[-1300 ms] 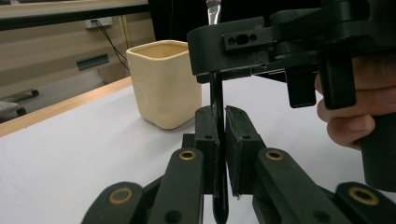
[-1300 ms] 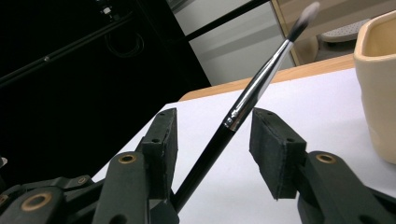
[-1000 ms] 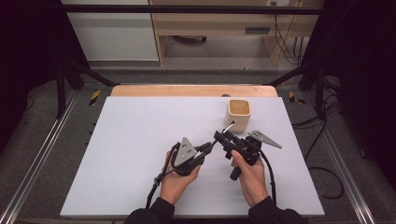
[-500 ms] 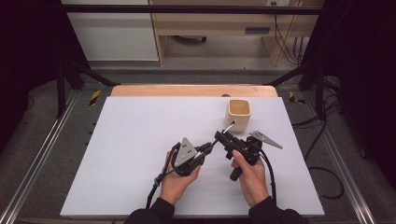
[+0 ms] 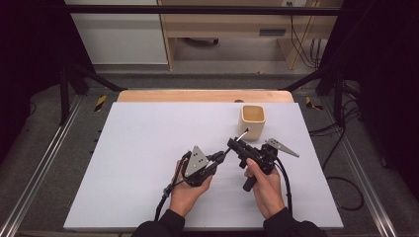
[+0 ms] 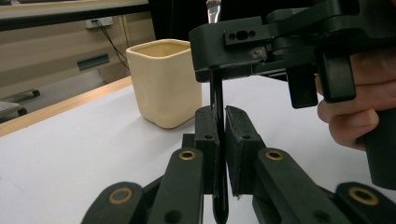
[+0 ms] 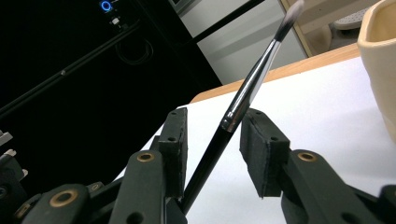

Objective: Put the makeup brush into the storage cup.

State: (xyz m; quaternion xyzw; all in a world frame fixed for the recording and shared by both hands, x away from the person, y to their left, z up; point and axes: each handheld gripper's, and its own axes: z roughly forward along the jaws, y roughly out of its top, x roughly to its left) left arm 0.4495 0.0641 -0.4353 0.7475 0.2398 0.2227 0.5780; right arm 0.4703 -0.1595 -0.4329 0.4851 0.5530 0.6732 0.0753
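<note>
Gripping a brush point(image 6: 217, 140), left tool point(image 6: 217, 135); right tool point(image 7: 212, 140) open around it, cup point(image 5: 252, 120) beside.

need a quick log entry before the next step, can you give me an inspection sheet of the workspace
surface: white table top, wooden strip along the far edge.
job's things: slim black brush with a silver collar, bristles toward the cream square cup, which stands upright.
clutter: nothing seen on the white top.
grippers: left gripper shut on the brush handle; right gripper open, jaws either side of the brush.
cables: one black cable trails from each gripper toward the person; more lie on the floor at right.
surroundings: metal frame rails, dark curtains, pale cabinet behind.
</note>
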